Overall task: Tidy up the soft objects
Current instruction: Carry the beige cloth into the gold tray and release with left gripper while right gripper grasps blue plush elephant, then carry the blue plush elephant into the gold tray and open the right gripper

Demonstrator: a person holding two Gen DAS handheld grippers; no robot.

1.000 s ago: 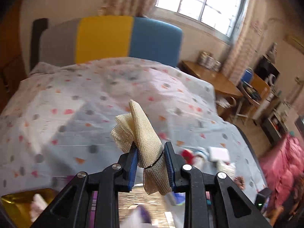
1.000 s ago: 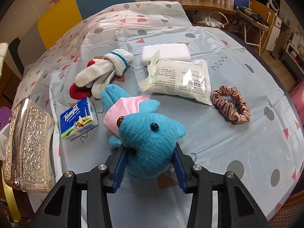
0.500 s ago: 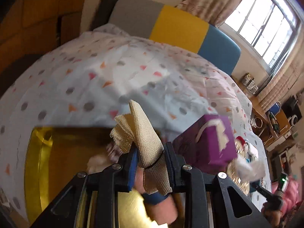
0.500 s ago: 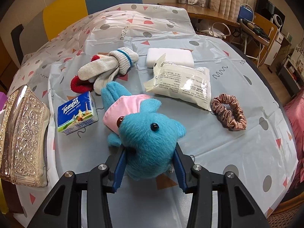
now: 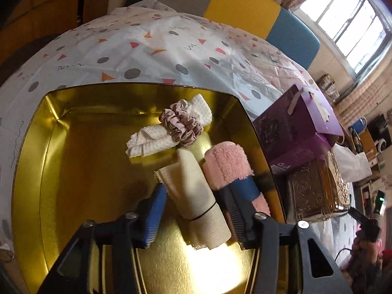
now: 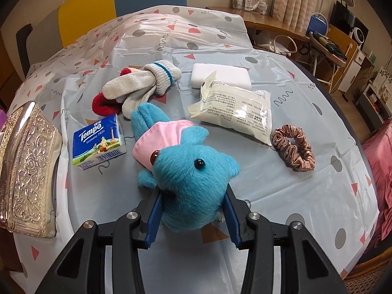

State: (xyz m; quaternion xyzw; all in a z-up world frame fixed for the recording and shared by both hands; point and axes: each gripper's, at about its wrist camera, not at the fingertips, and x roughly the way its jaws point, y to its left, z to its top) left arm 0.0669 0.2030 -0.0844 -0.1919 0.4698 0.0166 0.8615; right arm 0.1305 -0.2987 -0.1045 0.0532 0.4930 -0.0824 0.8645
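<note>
The left gripper (image 5: 193,208) hangs over the gold tin (image 5: 31,147), pointing down into it. Its jaws have just been opening, and now they stand apart. The cream cloth roll (image 5: 201,196), tied with a thin black band, lies between them. The blue pad on one side is clear of it, so the roll looks let go. It seems to rest on the tin's floor, because this is the place where the soft things go.

Other soft things are in the tin too. A white waffle cloth (image 5: 152,139) lies near the back with a pink scrunchie (image 5: 181,125) on top of it. A pink fuzzy roll (image 5: 226,164) lies right beside the cream one. They sit close together, likely to leave room for more.

The right gripper (image 6: 193,210) is over the table (image 6: 269,196). Its jaws are closed on the blue plush toy (image 6: 193,171), squeezing its soft body from both sides. The toy looks like the next thing for the tin.

More soft things wait on the table: gray socks (image 6: 147,83), a white sponge (image 6: 220,76), a wipes pack (image 6: 235,107), a tissue pack (image 6: 98,144) and a second scrunchie (image 6: 292,148). A silver box (image 6: 24,166) stands at the table's edge, and a purple box (image 5: 294,132) stands just beside the tin.
</note>
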